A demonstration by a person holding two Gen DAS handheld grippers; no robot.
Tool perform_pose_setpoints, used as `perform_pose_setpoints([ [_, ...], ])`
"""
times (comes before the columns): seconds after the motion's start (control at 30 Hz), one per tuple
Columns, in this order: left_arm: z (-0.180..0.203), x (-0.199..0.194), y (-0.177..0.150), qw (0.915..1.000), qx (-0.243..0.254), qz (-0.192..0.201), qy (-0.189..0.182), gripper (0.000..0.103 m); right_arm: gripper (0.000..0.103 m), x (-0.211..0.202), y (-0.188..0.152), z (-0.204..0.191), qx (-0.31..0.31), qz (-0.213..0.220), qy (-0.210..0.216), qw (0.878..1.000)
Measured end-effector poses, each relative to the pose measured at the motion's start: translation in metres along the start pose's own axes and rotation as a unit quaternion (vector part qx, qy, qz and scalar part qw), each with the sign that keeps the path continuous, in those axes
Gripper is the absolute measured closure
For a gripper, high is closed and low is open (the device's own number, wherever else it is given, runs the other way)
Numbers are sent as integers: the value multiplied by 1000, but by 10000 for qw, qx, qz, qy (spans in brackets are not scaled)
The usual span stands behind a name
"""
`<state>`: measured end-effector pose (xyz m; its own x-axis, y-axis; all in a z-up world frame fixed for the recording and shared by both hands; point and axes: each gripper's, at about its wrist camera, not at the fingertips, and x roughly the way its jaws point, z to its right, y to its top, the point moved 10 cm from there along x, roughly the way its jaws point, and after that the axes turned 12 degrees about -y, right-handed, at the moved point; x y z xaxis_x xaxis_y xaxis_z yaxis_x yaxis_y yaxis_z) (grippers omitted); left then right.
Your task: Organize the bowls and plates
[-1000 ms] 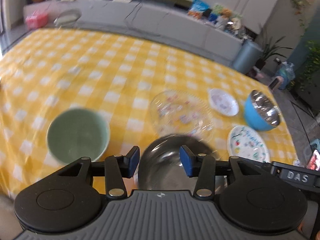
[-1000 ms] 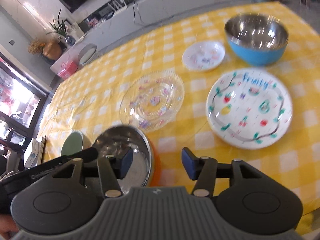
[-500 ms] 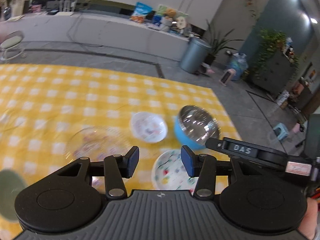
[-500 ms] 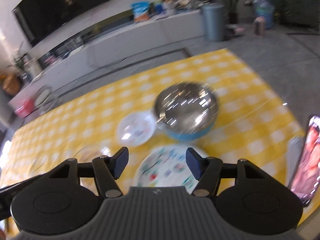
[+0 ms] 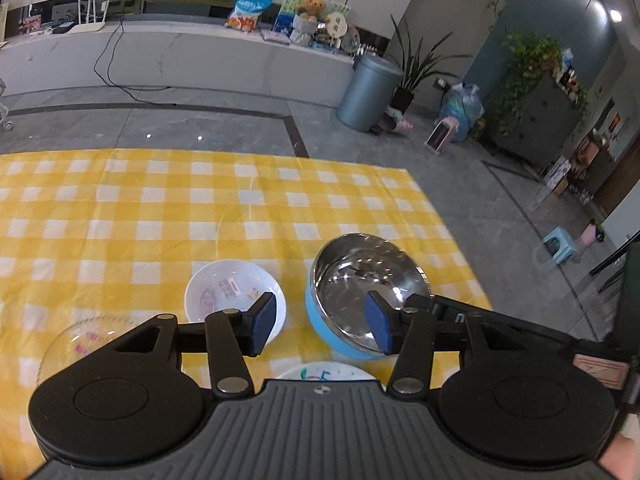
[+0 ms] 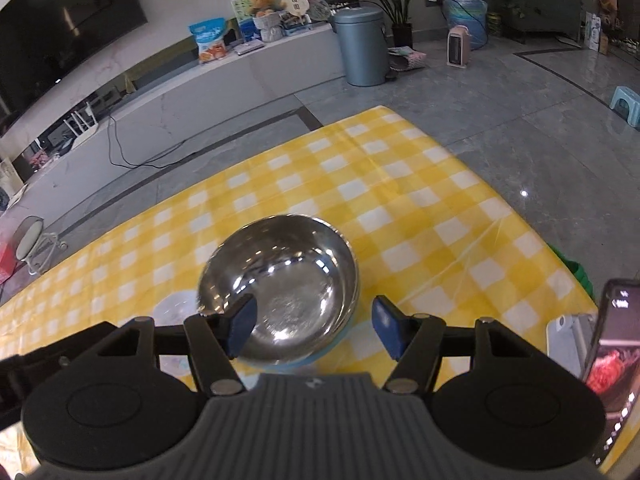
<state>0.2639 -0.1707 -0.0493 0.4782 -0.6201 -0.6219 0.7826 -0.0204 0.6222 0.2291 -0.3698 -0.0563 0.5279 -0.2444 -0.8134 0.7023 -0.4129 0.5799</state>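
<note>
Looking through left wrist cam: left gripper (image 5: 322, 322) jaws spread, holding nothing, above yellow checked tabletop (image 5: 160, 208). Small white bowl (image 5: 235, 296) sits just left of steel bowl (image 5: 366, 294) with blue outside; clear glass plate (image 5: 76, 344) far left, painted plate (image 5: 326, 372) peeking under gripper.

Right wrist cam: right gripper (image 6: 314, 328) jaws spread wide, empty, steel bowl (image 6: 280, 288) right ahead between them, near tabletop corner. Phone (image 6: 612, 340) at right edge.

Grey tile floor (image 5: 224, 128) beyond table; white marble bench (image 5: 180, 60) along far wall w/ TV (image 6: 60, 28); blue-grey bin (image 6: 362, 46), plants, stool.
</note>
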Motion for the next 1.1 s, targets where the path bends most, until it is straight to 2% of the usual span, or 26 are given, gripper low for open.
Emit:
perform_pose_setpoints([
  [0.2,-14,28,0,9998,-30,-128,161,34,45,28,-5,5,153,-329,67,9993],
  [0.37,-23,45,-2,9993,-158,-279,172,35,50,38,-12,3,237,-564,268,9978],
  [0.47,-24,55,-3,9990,-170,-387,156,39,58,43,-17,2,262,-697,348,9966],
  [0.67,-25,69,-8,9979,-64,-617,206,65,70,53,-22,2,305,-806,344,9957],
  [0.9,-25,78,-11,9973,-2,-708,181,86,72,60,-24,4,396,-838,417,9948],
  [1.1,-21,77,-10,9969,111,-714,309,91,76,61,-24,6,415,-839,366,9949],
])
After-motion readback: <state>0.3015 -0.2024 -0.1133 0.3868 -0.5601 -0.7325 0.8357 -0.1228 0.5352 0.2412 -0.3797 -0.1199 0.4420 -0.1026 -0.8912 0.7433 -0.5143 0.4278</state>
